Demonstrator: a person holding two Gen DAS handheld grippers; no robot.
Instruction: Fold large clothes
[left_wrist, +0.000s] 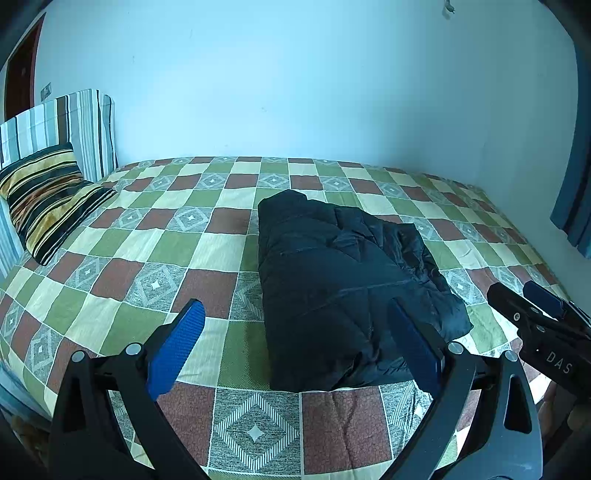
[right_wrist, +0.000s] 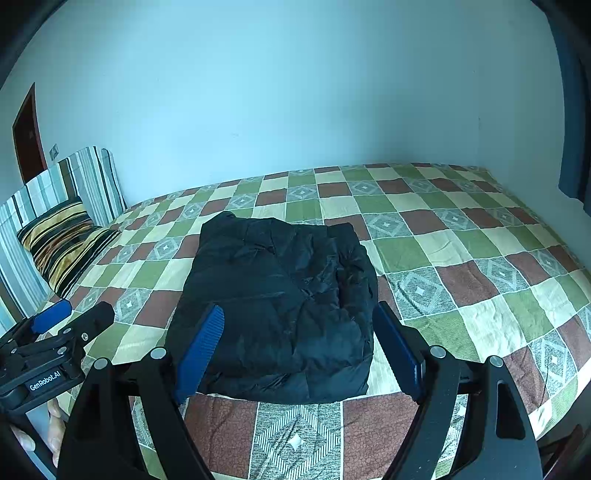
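A black puffy jacket (left_wrist: 343, 288) lies folded into a thick rectangular bundle on the checkered bedspread (left_wrist: 155, 240); it also shows in the right wrist view (right_wrist: 280, 306). My left gripper (left_wrist: 295, 317) is open and empty, held above the bed just short of the jacket's near left edge. My right gripper (right_wrist: 299, 321) is open and empty, held above the jacket's near edge. The right gripper appears at the right of the left wrist view (left_wrist: 524, 299). The left gripper appears at the left of the right wrist view (right_wrist: 77, 314).
A striped pillow (left_wrist: 48, 199) leans on a striped headboard cushion (left_wrist: 74, 125) at the bed's left end. A pale wall (left_wrist: 295, 81) runs behind the bed. A blue curtain (left_wrist: 576, 177) hangs at the right. A dark door (right_wrist: 27, 136) stands far left.
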